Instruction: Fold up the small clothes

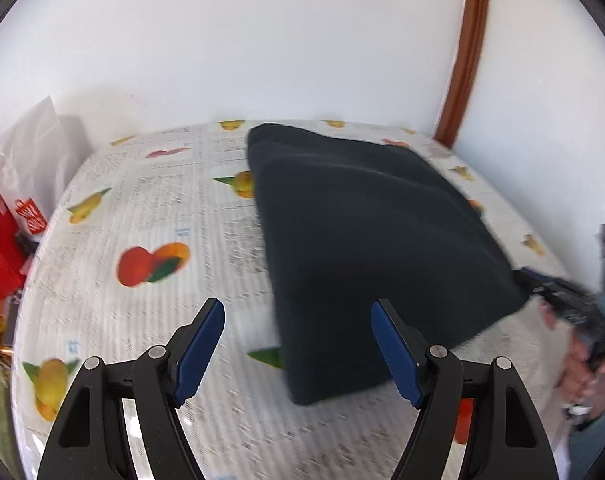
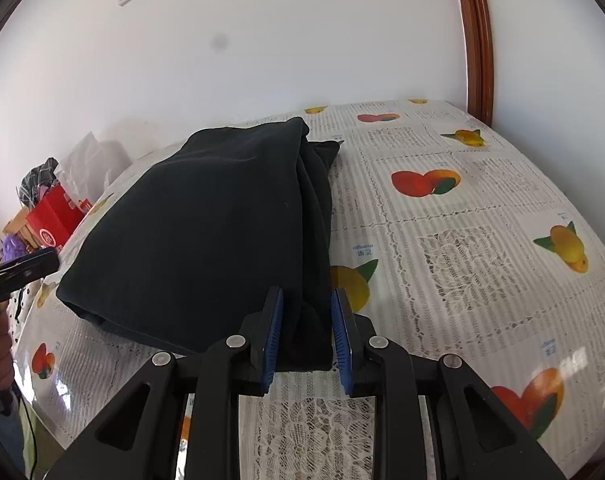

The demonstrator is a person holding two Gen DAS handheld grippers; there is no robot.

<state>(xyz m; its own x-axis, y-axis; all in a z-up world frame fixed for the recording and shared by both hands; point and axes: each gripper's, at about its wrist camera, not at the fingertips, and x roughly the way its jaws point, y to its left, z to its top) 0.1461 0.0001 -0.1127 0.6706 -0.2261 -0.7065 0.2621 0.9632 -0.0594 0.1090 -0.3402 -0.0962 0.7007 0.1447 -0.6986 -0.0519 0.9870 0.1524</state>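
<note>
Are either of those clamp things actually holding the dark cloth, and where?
Nothing is held. The left hand-held gripper is open above the table. The right hand-held gripper straddles the folded garment's near corner, pads not pressing.

Tabletop (image 2: pixel 482 240) set against a white wall, covered with a glossy cloth printed with fruit motifs and lace-like panels. A folded dark garment (image 2: pixel 206 232) lies directly on the cloth, its layered folded edges facing the bare part of the tabletop.
</note>
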